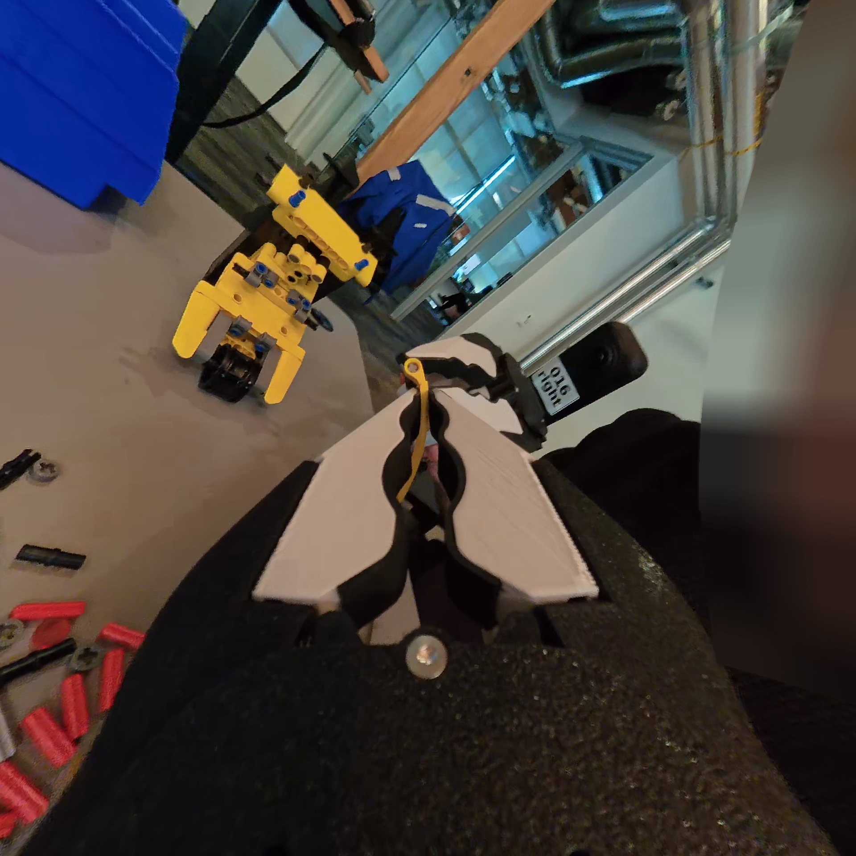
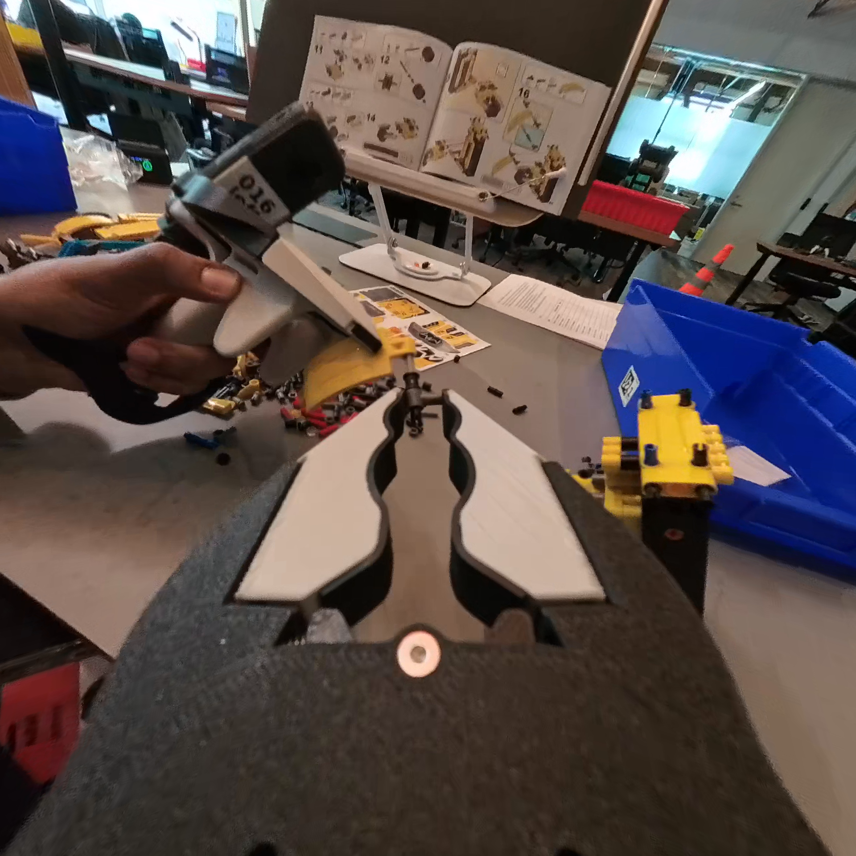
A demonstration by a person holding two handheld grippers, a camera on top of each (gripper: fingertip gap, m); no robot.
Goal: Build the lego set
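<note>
Left claw [image 1: 424, 393] is pinching a curved yellow panel [image 2: 345, 370], its far end hidden behind the fingers; right claw [image 2: 419, 398] is gripping a black pin connector [image 2: 413, 393] at the panel's corner, above the surface [image 2: 139, 500] littered with loose red pins [image 2: 319, 417].

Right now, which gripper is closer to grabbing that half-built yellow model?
Probably the right gripper: the yellow model stands close beside its fingers. The left gripper is farther off, clamped on a yellow curved panel. The right already pinches a black connector.

Even indoor light; soft shadows; wide-angle edge warp; slight motion blur.
</note>
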